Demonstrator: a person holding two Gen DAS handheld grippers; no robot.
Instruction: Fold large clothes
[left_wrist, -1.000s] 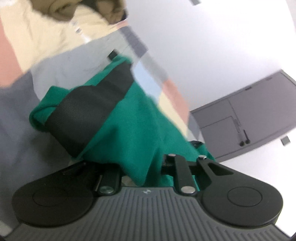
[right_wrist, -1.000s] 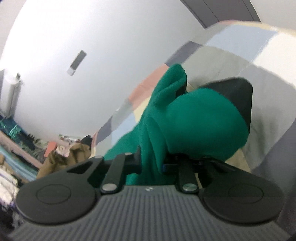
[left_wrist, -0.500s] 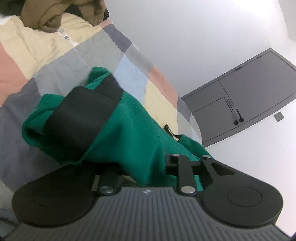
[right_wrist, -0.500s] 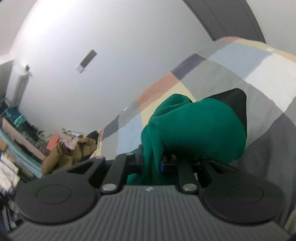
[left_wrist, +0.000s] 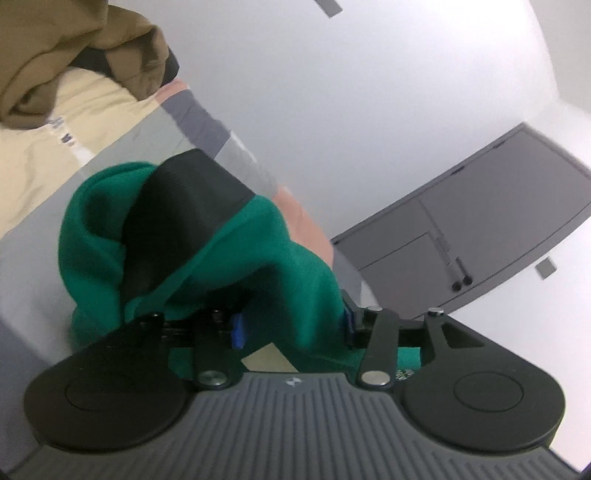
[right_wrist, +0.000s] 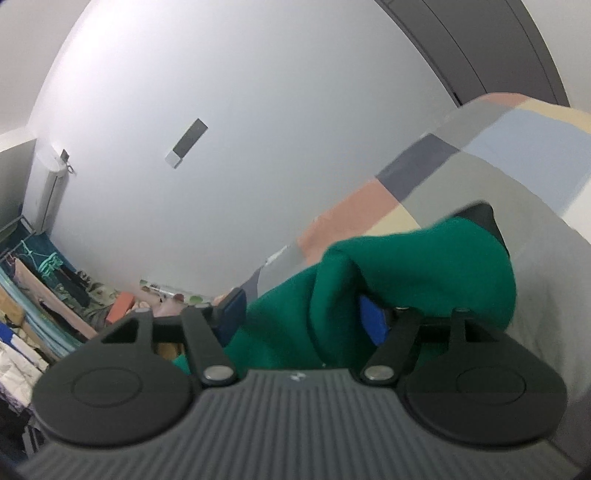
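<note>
Left claw (left_wrist: 291, 326) spread, right claw (right_wrist: 301, 314) spread, green garment (left_wrist: 258, 251) draped between both.

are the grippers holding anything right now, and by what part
Nothing is gripped: both the left gripper and right gripper stand open, with folds of the green garment lying loosely between their fingers.

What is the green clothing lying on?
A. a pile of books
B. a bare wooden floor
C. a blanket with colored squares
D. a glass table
C: the green garment rests on a patchwork blanket of grey, cream and pink squares, also seen in the right wrist view.
</note>
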